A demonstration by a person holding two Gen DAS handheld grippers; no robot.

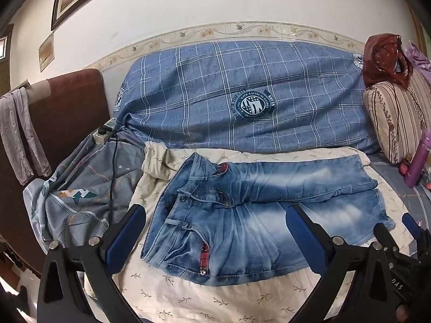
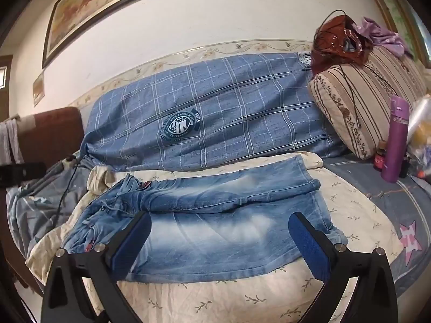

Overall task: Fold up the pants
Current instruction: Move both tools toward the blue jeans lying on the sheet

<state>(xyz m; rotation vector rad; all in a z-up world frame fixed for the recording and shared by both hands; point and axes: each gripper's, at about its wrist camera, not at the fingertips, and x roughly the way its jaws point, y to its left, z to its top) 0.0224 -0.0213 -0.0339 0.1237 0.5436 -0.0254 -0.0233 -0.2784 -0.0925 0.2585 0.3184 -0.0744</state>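
Light-blue washed jeans [image 1: 250, 185] lie flat on a cream leaf-print quilt [image 1: 188, 298], waist to the left and legs running right. The legs look doubled back, so the pile is short. My left gripper [image 1: 215, 215] hovers open above the waist and hip part, nothing between its blue pads. In the right wrist view the jeans [image 2: 215, 196] spread across the quilt [image 2: 242, 304], and my right gripper [image 2: 219, 220] is open above the leg part without touching it. One of the right gripper's fingers [image 1: 410, 224] shows at the left wrist view's right edge.
A blue plaid bolster [image 1: 242, 86] lies behind the jeans against the wall. A striped cushion [image 2: 358, 99], a red plastic bag [image 2: 336, 43] and a purple bottle [image 2: 396, 140] sit at the right. A power strip [image 1: 103, 134] with its black cable lies on a grey sheet [image 1: 80, 196] at the left.
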